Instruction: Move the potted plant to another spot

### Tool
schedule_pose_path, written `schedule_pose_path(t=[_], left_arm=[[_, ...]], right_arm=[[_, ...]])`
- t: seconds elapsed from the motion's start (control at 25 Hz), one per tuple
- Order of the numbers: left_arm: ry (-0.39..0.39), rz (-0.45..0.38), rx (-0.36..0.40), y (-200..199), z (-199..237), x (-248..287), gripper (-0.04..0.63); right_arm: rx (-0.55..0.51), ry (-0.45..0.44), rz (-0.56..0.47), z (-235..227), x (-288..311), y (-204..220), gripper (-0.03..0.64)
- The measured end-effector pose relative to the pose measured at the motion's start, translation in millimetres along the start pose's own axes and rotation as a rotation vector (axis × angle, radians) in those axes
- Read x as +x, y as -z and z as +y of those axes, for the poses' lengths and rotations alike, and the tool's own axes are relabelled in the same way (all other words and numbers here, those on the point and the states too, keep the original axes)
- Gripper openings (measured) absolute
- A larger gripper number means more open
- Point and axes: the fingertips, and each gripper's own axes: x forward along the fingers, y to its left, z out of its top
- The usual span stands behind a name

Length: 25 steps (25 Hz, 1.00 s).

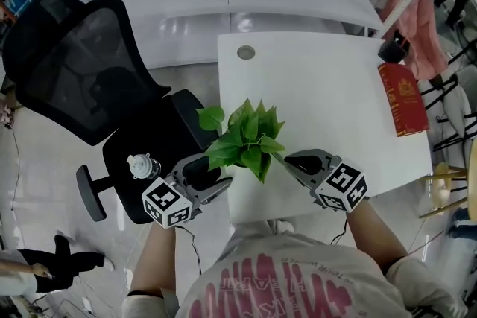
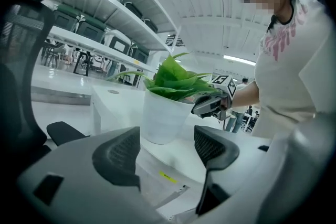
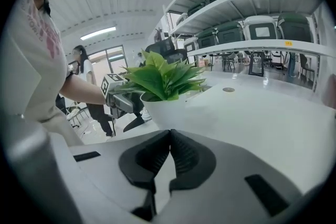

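- Head view: the person's shirt (image 1: pixel 276 283) fills the bottom edge. Above it, the left claw (image 1: pixel 216 173) and the right claw (image 1: pixel 291 160) flank the potted plant (image 1: pixel 250 138), which stands at the near left corner of the white counter (image 1: pixel 328 86). A red book (image 1: pixel 402 97) lies by the counter's right edge.
- Left gripper view: the left claw (image 2: pixel 165 149) is released, its jaws apart. The pot (image 2: pixel 163 118) stands on the counter beyond them, not between the pads.
- Right gripper view: the right claw (image 3: pixel 169 136) is clenched, its jaws together on nothing. The pot (image 3: pixel 168 113) stands just ahead.

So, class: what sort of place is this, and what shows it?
Probably an office or workroom: a white rectangular desk, a black mesh swivel chair beside it, and long white shelves.
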Motion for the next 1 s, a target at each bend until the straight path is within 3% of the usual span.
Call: schedule_pose_path(t=[0.2, 0.52, 0.56, 0.6, 0.64, 0.84, 1.0], left_arm=[[-0.055, -0.062, -0.041, -4, -28, -4, 0.339], [-0.152, -0.163, -0.019, -29, -91, -15, 0.326], [-0.164, -0.18, -0.018, -33, -98, -16, 0.263], [-0.175, -0.197, -0.017, -36, -105, -18, 0.092], [-0.184, -0.213, -0.016, -40, -112, -19, 0.037], [-0.212, -0.247, 0.024, -54, -145, -16, 0.037], [-0.262, -0.29, 0.014, -68, -169, -11, 0.037]], right_arm=[[-0.021, -0.027, 0.0, 7, -14, 2, 0.012], [-0.058, -0.095, -0.039, 32, -43, -2, 0.012], [-0.06, -0.101, -0.046, 35, -48, -2, 0.012], [-0.062, -0.106, -0.052, 38, -53, -1, 0.012], [-0.066, -0.109, -0.057, 41, -58, 0, 0.012], [-0.045, -0.123, -0.11, 54, -79, -2, 0.012], [-0.003, -0.12, -0.156, 64, -98, -6, 0.012]])
